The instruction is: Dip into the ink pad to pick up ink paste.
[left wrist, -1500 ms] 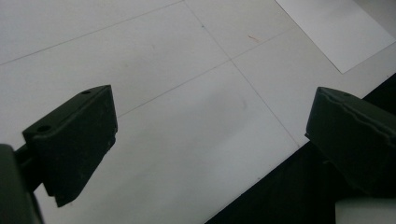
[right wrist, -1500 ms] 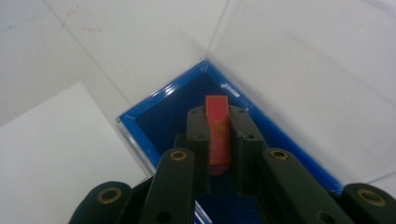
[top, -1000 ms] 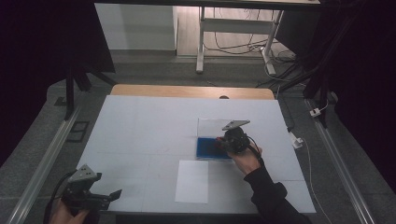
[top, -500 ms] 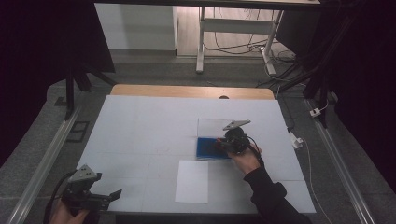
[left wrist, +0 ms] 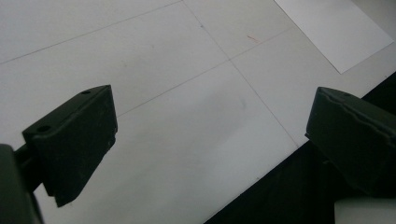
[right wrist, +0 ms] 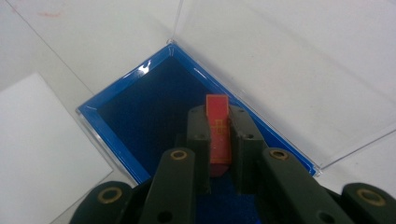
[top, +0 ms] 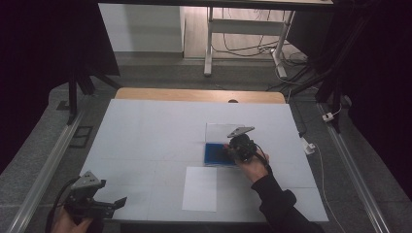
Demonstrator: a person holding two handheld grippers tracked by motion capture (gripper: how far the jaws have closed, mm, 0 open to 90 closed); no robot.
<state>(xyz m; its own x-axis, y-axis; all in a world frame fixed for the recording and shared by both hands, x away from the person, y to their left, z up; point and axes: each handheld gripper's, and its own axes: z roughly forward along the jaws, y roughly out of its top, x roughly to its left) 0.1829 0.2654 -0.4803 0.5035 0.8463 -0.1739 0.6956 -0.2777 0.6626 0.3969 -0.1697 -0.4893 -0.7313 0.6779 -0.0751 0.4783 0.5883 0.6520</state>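
A small flat red-orange piece (right wrist: 217,133) stands upright on edge, clamped between the closed jaws of the right tongs (right wrist: 218,140). It sits low over the dark blue lining of an open blue box (right wrist: 140,109), toward the box's far-right wall in the right gripper view. The box's clear lid (right wrist: 299,70) is folded back flat on the tabletop (top: 145,131) behind it.

In the high view the blue box (top: 216,154) lies right of the tabletop's centre, well clear of every edge. A white sheet of paper (top: 200,188) lies just in front of it, near the front edge. The left half of the surface is bare.

The right hand (top: 255,167) reaches in from the lower right, forearm angled toward the box, the right tongs (top: 228,150) pointing left into it.

The left tongs (top: 114,204) hover at the front-left corner, held by the left hand (top: 68,223); in the left gripper view the jaws stand wide apart, gripping nothing, over the tabletop's front edge.
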